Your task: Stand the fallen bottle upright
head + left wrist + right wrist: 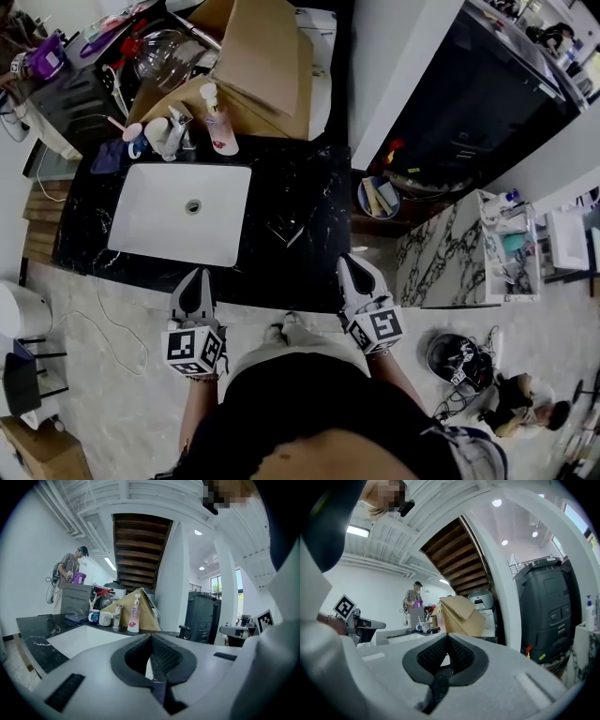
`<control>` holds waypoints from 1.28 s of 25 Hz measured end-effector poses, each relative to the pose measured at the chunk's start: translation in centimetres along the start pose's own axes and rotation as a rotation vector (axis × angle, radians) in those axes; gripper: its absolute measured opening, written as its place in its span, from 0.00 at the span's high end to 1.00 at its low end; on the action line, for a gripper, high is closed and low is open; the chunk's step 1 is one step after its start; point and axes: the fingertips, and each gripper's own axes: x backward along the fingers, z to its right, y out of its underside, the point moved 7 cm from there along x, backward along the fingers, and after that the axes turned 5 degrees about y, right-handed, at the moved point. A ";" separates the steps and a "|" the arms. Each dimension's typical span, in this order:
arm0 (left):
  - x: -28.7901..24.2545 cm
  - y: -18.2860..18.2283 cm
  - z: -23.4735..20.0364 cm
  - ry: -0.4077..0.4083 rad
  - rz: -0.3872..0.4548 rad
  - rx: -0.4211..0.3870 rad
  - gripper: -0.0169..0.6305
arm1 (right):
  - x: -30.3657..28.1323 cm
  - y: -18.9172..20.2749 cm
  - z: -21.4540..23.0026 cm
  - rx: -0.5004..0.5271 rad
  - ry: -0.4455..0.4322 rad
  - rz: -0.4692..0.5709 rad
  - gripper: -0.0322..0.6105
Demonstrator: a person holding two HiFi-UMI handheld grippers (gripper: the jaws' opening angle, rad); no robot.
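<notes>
Print on the bottle: illegibly small

Bright, even indoor light; ceiling lamps glare near twelve o'clock. Fisheye warps both gripper views, corners black, near foreground soft.

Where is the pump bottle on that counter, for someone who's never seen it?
Find the black marble counter with the white sink set in it. Behind the sink, right of the faucet and in front of the brown cardboard, stands the pump bottle. It is tall and slim, with a white pump head and pink contents, unlike the squat mugs to its left.
</notes>
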 end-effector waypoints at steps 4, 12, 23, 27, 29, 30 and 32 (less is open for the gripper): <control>0.0 -0.2 -0.1 0.005 0.000 -0.008 0.97 | 0.2 0.1 0.4 0.008 0.020 0.010 0.94; 0.1 0.0 -0.1 0.000 -0.009 -0.014 0.97 | 0.5 0.5 0.1 0.017 0.024 -0.037 0.94; 0.3 0.0 -0.1 -0.009 -0.022 -0.018 0.97 | 1.2 1.2 0.0 0.013 0.019 -0.067 0.94; 0.4 0.2 -0.1 -0.014 -0.028 -0.020 0.97 | 1.1 1.3 -0.2 0.012 0.008 -0.063 0.94; 0.6 0.2 0.0 -0.014 -0.030 -0.023 0.97 | 1.1 1.2 -0.3 0.017 0.003 -0.062 0.94; 0.6 0.3 0.0 -0.014 -0.031 -0.024 0.97 | 1.1 1.4 -0.3 0.021 0.001 -0.073 0.94; 0.7 0.3 0.0 -0.013 -0.035 -0.024 0.97 | 1.1 1.7 -0.4 0.028 -0.004 -0.092 0.94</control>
